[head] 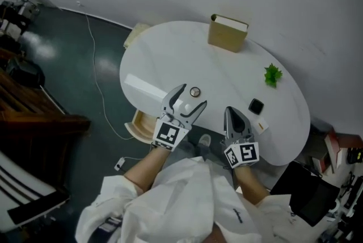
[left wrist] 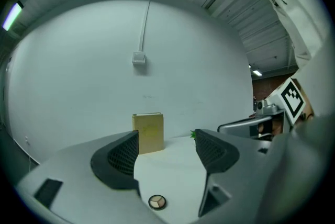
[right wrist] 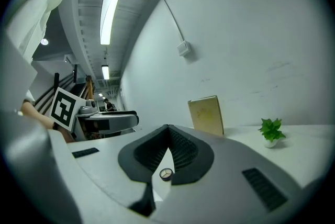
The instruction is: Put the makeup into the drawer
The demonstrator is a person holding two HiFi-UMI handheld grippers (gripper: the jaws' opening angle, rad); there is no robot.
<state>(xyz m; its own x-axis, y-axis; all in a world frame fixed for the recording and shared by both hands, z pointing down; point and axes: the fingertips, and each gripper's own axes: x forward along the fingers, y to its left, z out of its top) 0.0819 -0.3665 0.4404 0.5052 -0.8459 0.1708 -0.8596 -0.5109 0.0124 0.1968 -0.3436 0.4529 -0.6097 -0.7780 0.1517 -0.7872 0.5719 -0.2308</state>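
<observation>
Table (head: 170, 49) bears a compact (head: 195, 91), perhaps eyeshadow; left gripper (left wrist: 167, 136) fingers spread, right gripper (right wrist: 167, 129) closed, both empty.

left claw (head: 191, 96) jaws wide apart, empty | right claw (head: 230, 112) jaws closed | both pointing forward

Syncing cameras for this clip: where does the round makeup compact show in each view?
Head view: round compact near picture centre.
Left gripper view: compact at bottom centre, below the parted jaws.
Right gripper view: compact at low centre, in the gap under the closed jaws.
Shared landmark: upright tan box behind it.
</observation>
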